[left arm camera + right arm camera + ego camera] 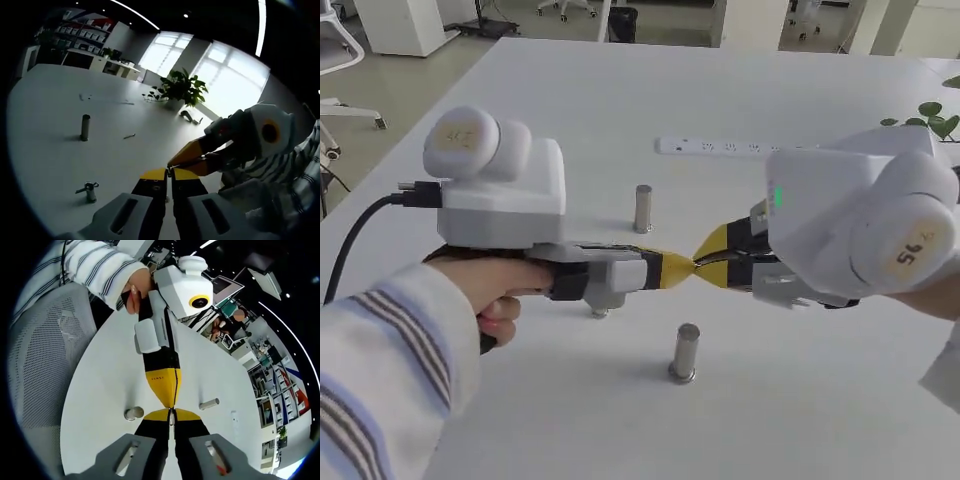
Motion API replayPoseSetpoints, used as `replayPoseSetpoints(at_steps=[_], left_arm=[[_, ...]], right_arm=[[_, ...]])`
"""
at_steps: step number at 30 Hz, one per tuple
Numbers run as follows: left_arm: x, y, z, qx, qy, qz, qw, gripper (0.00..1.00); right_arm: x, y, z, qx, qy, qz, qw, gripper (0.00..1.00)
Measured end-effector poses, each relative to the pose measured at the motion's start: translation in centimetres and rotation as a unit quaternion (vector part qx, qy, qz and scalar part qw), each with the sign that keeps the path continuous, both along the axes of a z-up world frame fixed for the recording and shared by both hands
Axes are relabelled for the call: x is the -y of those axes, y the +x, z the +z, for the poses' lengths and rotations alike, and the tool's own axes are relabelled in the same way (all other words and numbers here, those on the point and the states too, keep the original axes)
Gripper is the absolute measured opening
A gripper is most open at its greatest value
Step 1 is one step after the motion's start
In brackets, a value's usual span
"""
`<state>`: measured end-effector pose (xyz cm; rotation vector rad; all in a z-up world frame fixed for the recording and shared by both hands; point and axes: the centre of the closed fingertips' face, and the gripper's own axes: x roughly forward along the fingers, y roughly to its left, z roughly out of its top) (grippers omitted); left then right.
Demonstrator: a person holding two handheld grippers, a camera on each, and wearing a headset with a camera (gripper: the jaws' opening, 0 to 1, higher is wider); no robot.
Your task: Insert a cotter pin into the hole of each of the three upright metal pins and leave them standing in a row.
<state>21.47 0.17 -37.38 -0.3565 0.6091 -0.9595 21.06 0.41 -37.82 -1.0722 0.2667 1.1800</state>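
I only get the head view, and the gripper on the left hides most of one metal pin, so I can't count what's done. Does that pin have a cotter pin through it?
Observer: It looks so. In the left gripper view that metal pin stands upright with a cotter pin across its top.
Operator: What's pinched where the gripper tips meet?
Observer: The right gripper view shows a thin metal piece between the right gripper's shut jaws, with the left gripper's tips meeting it.
Operator: Any spares?
Observer: The left gripper view shows what looks like a loose cotter pin lying on the table beyond the pins.
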Motion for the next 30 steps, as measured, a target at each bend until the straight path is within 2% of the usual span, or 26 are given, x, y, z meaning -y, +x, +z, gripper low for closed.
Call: replayPoseSetpoints(at_steps=[4,6,11,14,17,19,21,22,24,30], left_arm=[[-0.1,0.0,0.2,-0.006,-0.011,0.004,0.9999,0.00],[0.0,-0.1,0.2,-0.007,-0.011,0.001,0.9999,0.00],[0.1,-0.6,-0.4,-0.025,-0.005,-0.003,0.9997,0.00],[0.1,-1.1,-0.8,-0.022,0.011,-0.012,0.9996,0.00],[0.4,-1.4,-0.4,-0.017,0.005,-0.020,0.9996,0.00],[0.4,-1.4,-0.4,-0.013,0.009,-0.022,0.9996,0.00],[0.3,-1.4,-0.7,-0.009,0.022,-0.022,0.9995,0.00],[0.1,-1.4,-0.9,-0.001,0.036,-0.025,0.9990,0.00],[0.1,-1.6,-1.0,0.007,0.051,-0.032,0.9982,0.00],[-0.2,-1.8,-1.0,0.014,0.052,-0.034,0.9980,0.00]], right_arm=[[0.0,-0.1,0.2,0.004,0.005,0.001,1.0000,0.00],[0.1,-0.2,0.2,-0.002,0.006,0.001,1.0000,0.00],[0.0,-0.7,-0.4,-0.015,-0.002,0.014,0.9998,0.00],[0.0,-1.1,-0.9,-0.021,-0.004,0.020,0.9996,0.00],[0.1,-1.1,-1.1,-0.013,-0.009,0.020,0.9997,0.01],[0.2,-1.0,-1.0,-0.009,-0.009,0.019,0.9997,0.03],[0.2,-0.9,-0.9,-0.010,-0.007,0.017,0.9998,0.04],[0.2,-0.9,-0.8,-0.011,-0.006,0.016,0.9998,0.06],[0.3,-0.8,-0.7,-0.012,-0.004,0.014,0.9998,0.09],[0.8,-1.0,-1.2,-0.044,0.003,0.003,0.9990,0.09]])
